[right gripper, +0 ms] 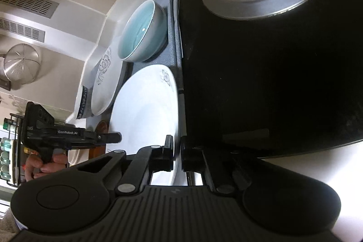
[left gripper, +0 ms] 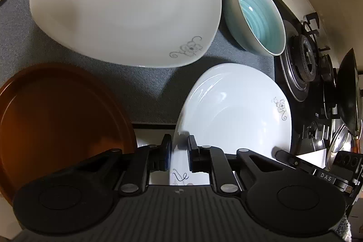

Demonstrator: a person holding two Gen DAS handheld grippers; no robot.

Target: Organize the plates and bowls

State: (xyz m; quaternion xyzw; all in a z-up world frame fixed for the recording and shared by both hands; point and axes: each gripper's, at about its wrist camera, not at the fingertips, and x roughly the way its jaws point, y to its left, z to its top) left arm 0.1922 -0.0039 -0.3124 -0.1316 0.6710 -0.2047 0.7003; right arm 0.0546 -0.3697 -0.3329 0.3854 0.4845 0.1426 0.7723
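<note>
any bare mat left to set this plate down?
One patch: grey mat bordered by the large white square plate, the brown round tray and the held white floral plate. Crowded near the teal glazed bowl and black gas hob.

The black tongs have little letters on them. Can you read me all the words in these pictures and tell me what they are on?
"DAS": white letters on the right tongs, seen from the left camera.
"GenRobot.AI": on the side of the left tongs, seen from the right camera.
"DAS": on those same tongs, with a tiny line below that is too small to read.
The plates carry only flower drawings, no words.
</note>
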